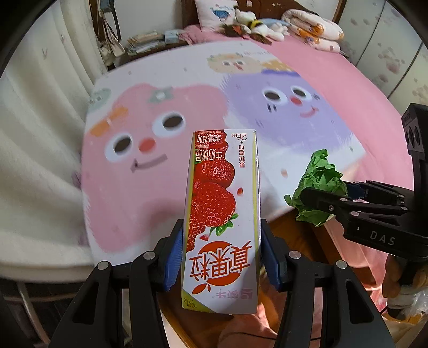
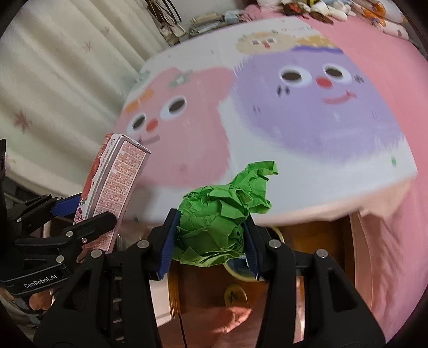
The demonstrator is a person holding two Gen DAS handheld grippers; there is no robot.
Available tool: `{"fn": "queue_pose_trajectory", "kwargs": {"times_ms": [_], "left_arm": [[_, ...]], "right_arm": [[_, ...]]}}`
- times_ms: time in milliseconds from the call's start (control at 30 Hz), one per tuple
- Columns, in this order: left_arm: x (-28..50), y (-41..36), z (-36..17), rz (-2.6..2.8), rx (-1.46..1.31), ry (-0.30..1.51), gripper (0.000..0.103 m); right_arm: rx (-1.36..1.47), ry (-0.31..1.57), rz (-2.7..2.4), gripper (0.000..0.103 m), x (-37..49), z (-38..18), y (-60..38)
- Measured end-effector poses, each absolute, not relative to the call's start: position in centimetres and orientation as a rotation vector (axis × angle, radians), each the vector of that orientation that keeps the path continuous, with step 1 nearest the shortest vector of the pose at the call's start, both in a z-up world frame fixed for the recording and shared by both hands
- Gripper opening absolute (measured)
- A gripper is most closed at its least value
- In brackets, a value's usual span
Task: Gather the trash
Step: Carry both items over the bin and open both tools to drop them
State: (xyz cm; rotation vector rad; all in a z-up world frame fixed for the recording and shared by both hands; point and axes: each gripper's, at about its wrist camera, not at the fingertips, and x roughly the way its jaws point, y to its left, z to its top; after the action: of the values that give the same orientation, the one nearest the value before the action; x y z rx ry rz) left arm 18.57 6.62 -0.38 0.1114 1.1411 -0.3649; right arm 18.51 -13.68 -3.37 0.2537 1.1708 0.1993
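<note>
Nearby, plush toys beyond bedspread

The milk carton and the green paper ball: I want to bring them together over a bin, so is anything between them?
Nothing solid. In the left wrist view only air separates the milk carton from the green paper ball, with the cartoon bedspread behind.

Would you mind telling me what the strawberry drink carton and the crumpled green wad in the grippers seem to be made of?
The strawberry drink carton looks like coated paperboard: sharp folded edges, glossy printed faces, a silvery sheen along its side in the right wrist view. The crumpled green wad looks like matte paper, thin and perhaps tissue-like: it holds sharp creases without shine.
</note>
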Motion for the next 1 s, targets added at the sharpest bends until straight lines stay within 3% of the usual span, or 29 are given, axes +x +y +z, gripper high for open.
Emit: {"fn": "queue_pose_trajectory", "kwargs": {"times_ms": [300,867,967,1000], "left_arm": [[11.8,4.7,-8.0,-0.394,0.034,1.272,0.052],[8.8,1.4,-32.2,-0.296,0.010,1.396,0.053],[9.4,1.6,-34.6,-0.286,-0.002,1.407,0.057],[9.7,1.8,-35.0,-0.275,0.001,1.403,0.066]], "right_arm": [[0.198,1.311,0.191,0.042,12.8,-10.5,-14.8],[0.131,1.520,0.192,0.044,12.0,-36.4,-16.5],[0.140,1.524,0.191,0.053,12.9,-38.4,-16.0],[0.138,1.528,0.184,0.058,13.2,-39.0,-16.0]]}}
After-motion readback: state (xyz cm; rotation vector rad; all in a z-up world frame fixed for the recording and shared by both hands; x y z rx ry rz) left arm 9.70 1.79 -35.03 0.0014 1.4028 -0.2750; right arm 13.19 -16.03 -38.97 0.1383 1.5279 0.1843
